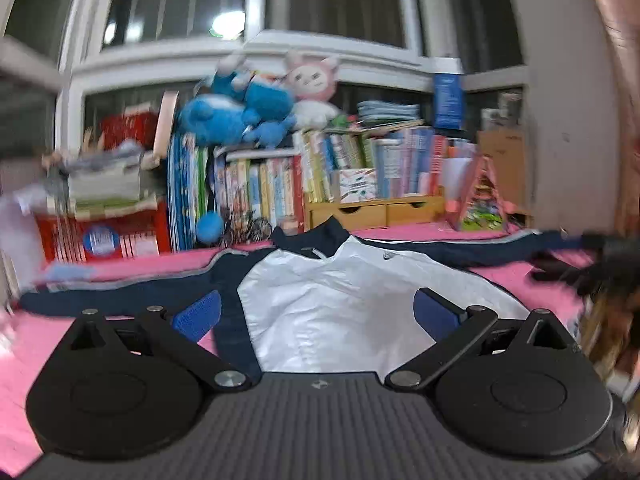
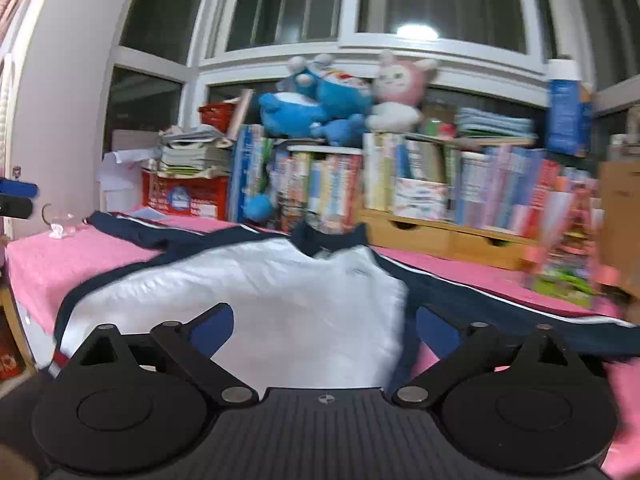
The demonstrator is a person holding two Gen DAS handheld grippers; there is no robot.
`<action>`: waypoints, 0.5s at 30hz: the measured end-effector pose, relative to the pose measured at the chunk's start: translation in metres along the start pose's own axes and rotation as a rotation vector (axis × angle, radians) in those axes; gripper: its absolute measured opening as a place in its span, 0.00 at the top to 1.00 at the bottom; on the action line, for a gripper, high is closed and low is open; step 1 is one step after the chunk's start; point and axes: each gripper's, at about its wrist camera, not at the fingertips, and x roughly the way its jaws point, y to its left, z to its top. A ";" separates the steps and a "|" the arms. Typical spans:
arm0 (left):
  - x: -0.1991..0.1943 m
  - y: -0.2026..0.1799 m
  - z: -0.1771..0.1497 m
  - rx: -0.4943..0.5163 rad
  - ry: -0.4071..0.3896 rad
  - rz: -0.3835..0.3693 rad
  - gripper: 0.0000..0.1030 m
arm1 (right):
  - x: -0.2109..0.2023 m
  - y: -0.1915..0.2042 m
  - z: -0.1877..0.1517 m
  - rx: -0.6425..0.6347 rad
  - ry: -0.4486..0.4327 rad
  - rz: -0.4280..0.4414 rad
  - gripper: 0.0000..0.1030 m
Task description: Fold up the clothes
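Observation:
A white jacket with navy sleeves and collar [image 1: 340, 300] lies spread flat on the pink bed cover [image 1: 132, 264], sleeves stretched out to both sides. My left gripper [image 1: 316, 312] hovers open above its lower body, blue pads wide apart with nothing between them. In the right wrist view the same jacket [image 2: 256, 292] fills the middle, its right sleeve [image 2: 500, 304] running off to the right. My right gripper [image 2: 324, 328] is open over the jacket's right side, holding nothing. The other gripper [image 1: 600, 256] shows blurred at the far right of the left wrist view.
Books in a row and a wooden drawer unit [image 2: 440, 236] line the back of the bed. Blue and pink plush toys [image 2: 344, 96] sit on top. A red crate with stacked papers [image 2: 188, 196] stands at back left. The bed's left edge [image 2: 16, 280] drops off.

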 end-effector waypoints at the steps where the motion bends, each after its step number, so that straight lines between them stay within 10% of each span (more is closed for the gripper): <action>1: 0.017 -0.003 -0.004 -0.013 0.018 0.035 0.00 | 0.020 0.009 0.000 0.002 0.020 0.020 0.16; 6: 0.091 -0.010 -0.039 -0.010 0.182 0.181 0.00 | 0.090 0.038 -0.006 -0.010 0.146 0.085 0.30; 15: 0.078 0.028 -0.043 0.063 0.280 0.374 0.00 | 0.084 -0.075 -0.021 0.199 0.274 -0.263 0.32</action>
